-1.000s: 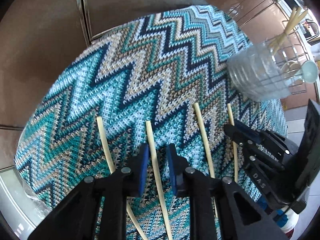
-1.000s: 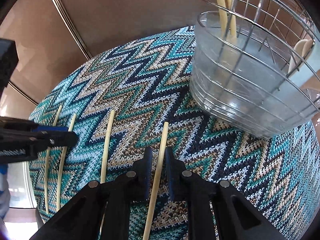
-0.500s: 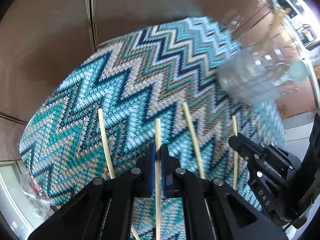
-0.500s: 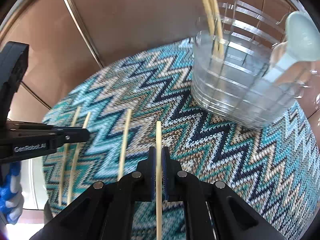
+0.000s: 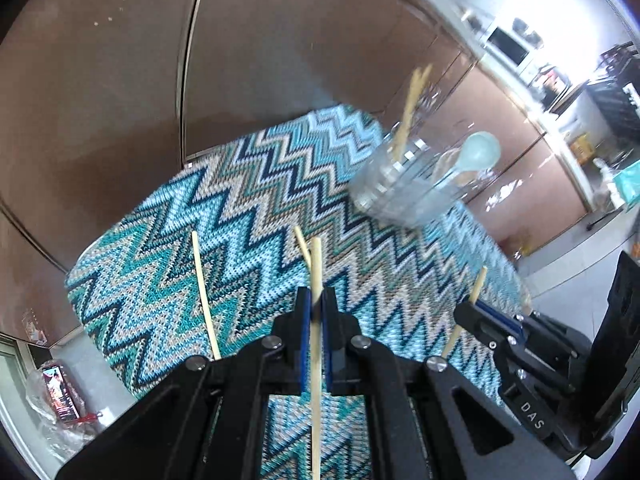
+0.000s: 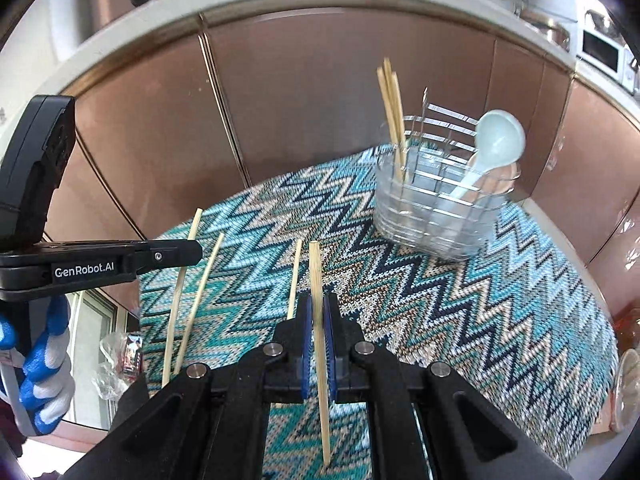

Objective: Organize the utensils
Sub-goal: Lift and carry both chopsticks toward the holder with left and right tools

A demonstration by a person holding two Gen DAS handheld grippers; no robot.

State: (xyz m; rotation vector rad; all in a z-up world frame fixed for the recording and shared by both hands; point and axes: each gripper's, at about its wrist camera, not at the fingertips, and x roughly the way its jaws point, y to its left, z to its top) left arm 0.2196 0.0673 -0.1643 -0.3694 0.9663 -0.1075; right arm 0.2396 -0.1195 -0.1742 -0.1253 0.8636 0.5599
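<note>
My left gripper [image 5: 315, 305] is shut on a pale wooden chopstick [image 5: 316, 268] and holds it above the zigzag cloth [image 5: 248, 200]. My right gripper [image 6: 316, 312] is shut on another chopstick [image 6: 316, 276], also lifted. In the right wrist view the left gripper [image 6: 192, 250] is at the left, holding its chopstick [image 6: 178, 296]. Two chopsticks lie on the cloth [image 6: 200, 284] [image 6: 294, 276]. A clear wire-framed holder [image 6: 440, 208] at the far right holds several chopsticks [image 6: 392, 112] and a pale blue spoon [image 6: 496, 140]. The holder [image 5: 416, 188] also shows in the left wrist view.
Brown cabinet doors [image 6: 304, 100] rise behind the round cloth-covered table. The table edge drops off at the left [image 5: 92, 320] and right [image 6: 608, 320]. A plastic bag [image 5: 56, 396] lies on the floor at the left.
Both grippers closed on a chopstick each and lifted them off the cloth. Both have risen and pulled back, so the holder now looks farther away.
</note>
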